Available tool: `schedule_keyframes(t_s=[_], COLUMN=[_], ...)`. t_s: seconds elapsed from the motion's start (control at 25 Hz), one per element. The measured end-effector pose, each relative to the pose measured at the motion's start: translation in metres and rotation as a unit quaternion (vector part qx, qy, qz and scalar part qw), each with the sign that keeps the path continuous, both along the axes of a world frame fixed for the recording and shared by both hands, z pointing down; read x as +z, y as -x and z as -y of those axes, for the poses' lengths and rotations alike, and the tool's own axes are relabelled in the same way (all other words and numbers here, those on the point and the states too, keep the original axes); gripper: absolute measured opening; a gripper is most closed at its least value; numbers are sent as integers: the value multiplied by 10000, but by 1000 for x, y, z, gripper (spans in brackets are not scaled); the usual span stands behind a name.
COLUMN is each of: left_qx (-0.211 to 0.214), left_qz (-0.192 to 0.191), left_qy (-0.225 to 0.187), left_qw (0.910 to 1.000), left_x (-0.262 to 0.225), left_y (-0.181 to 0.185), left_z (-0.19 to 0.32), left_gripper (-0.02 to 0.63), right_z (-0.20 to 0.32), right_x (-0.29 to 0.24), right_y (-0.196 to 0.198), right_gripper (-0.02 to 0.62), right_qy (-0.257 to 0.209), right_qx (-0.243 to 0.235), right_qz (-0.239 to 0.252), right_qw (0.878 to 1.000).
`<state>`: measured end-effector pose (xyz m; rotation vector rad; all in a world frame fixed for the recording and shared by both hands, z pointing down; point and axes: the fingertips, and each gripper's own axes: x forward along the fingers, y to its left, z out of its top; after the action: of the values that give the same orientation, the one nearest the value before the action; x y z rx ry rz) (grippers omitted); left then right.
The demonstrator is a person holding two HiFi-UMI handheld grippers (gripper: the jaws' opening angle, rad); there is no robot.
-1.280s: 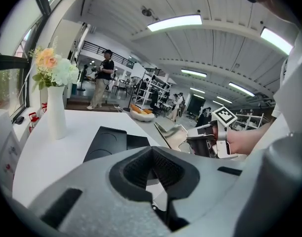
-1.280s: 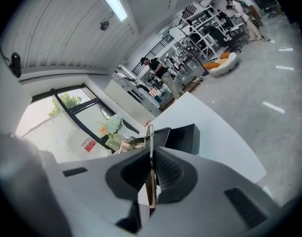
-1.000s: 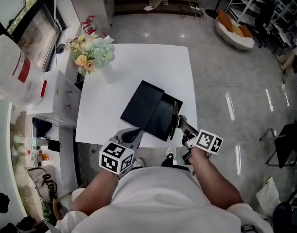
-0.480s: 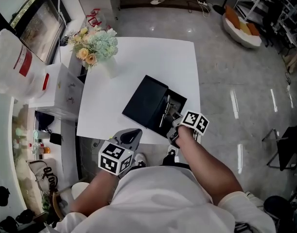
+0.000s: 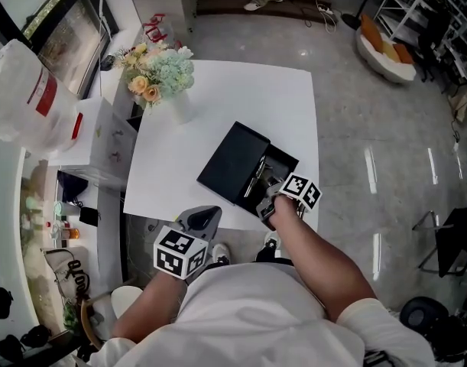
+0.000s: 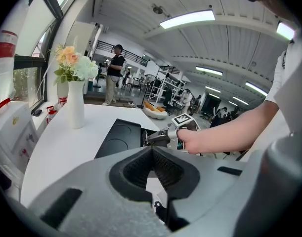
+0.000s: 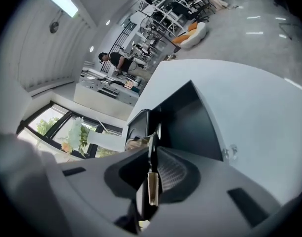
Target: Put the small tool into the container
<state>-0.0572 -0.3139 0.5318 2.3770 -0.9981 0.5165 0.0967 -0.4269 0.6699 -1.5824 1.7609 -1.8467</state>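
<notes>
**Right gripper.** My right gripper (image 7: 152, 151) reaches down into the container (image 5: 287, 161) from its near edge. The jaws have just been opening. The tool (image 7: 151, 182), a thin dark strip with a tan end towards me, stands between them over the container's interior. It lies along one ribbed pad and a dark gap shows on its other side, so the jaws are apart and not clamped on it. I cannot tell whether its far end rests on the container's floor.

**Container.** It is black, shallow and open, and sits on the white surface (image 5: 218, 98). Its lid (image 5: 231, 161) is folded out flat and touches the container's left side. A slim pale item (image 5: 254, 180) lies inside the container along the lid side. It is too small to identify.

**Left gripper.** My left gripper (image 6: 151, 148) has its jaws together with nothing between them. I hold it to the near left of the container, clear of it, at the edge of the surface.

**Other.** A white vase (image 5: 174, 104) of flowers stands beyond the container's lid to the far left, well apart from the container.
</notes>
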Motion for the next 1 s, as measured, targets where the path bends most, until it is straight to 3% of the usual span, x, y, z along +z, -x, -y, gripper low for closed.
schedule_keyframes(t_s=[0.44, 0.6, 1.0], left_qx=[-20, 12, 148], left_qz=[3, 10, -7], left_qy=[5, 39, 40], left_qw=[10000, 10000, 9999], left_x=[-1, 2, 1], left_y=[2, 3, -3], left_z=[4, 3, 5], left_gripper=[9, 9, 9], right_z=[-1, -1, -3], right_x=[19, 21, 5], right_y=[8, 10, 17], right_gripper=[55, 63, 204], right_qy=[142, 148, 99], right_qx=[-276, -591, -1110], right_qz=[-148, -427, -523], right_qw=[9994, 9972, 9924])
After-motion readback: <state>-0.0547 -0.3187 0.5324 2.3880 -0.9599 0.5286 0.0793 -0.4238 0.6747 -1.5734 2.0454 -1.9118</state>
